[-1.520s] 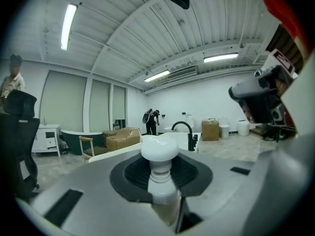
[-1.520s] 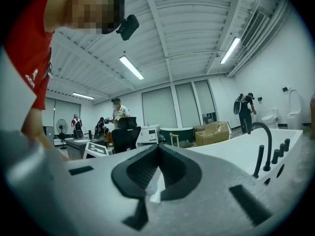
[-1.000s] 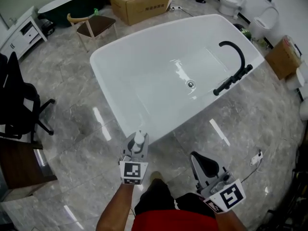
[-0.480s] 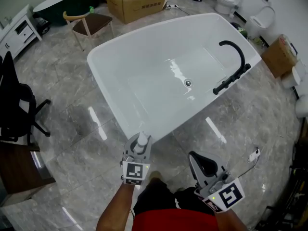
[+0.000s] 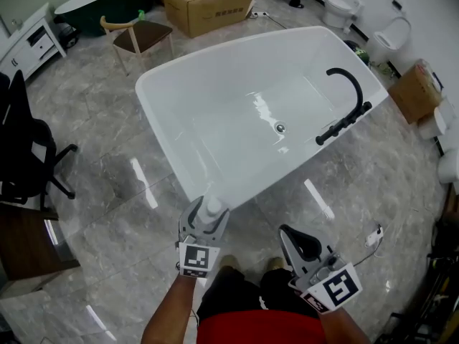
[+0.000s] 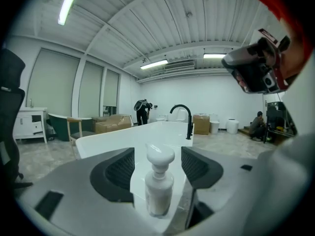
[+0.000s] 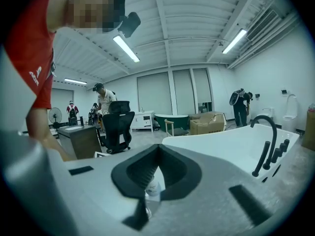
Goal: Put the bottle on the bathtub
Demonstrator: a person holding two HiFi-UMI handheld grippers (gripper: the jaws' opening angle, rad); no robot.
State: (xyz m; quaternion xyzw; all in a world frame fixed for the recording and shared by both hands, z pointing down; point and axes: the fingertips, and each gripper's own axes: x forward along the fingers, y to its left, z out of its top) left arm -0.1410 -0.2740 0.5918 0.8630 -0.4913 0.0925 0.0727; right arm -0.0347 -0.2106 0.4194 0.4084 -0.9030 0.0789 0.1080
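Head view: a glossy grey marble floor (image 5: 107,163) spreads under a white bathtub (image 5: 165,99) set aslant, with a black faucet (image 5: 348,106) on its right rim. Beyond the tub stand a cardboard box (image 5: 208,2) and a wooden chair (image 5: 136,38). A black office chair (image 5: 25,149) is at the left and toilets (image 5: 337,6) line the far right wall. The left gripper (image 5: 206,215) holds the bottle (image 5: 210,205) above the floor, just at the tub's near corner. The right gripper (image 5: 295,239) is apart to the right, also over the floor.

Left gripper view: the jaws clasp the white pump bottle low on its body. It stands upright, its long axis vertical and its pump head on top, with the tub's rim straight behind it. The room is a bright hall with a ribbed ceiling and strip lights.

Right gripper view: the jaws are drawn together, their dark pads meeting at the tips. Past them lie the tub, the office chair, a desk (image 7: 78,139) and people standing far off.
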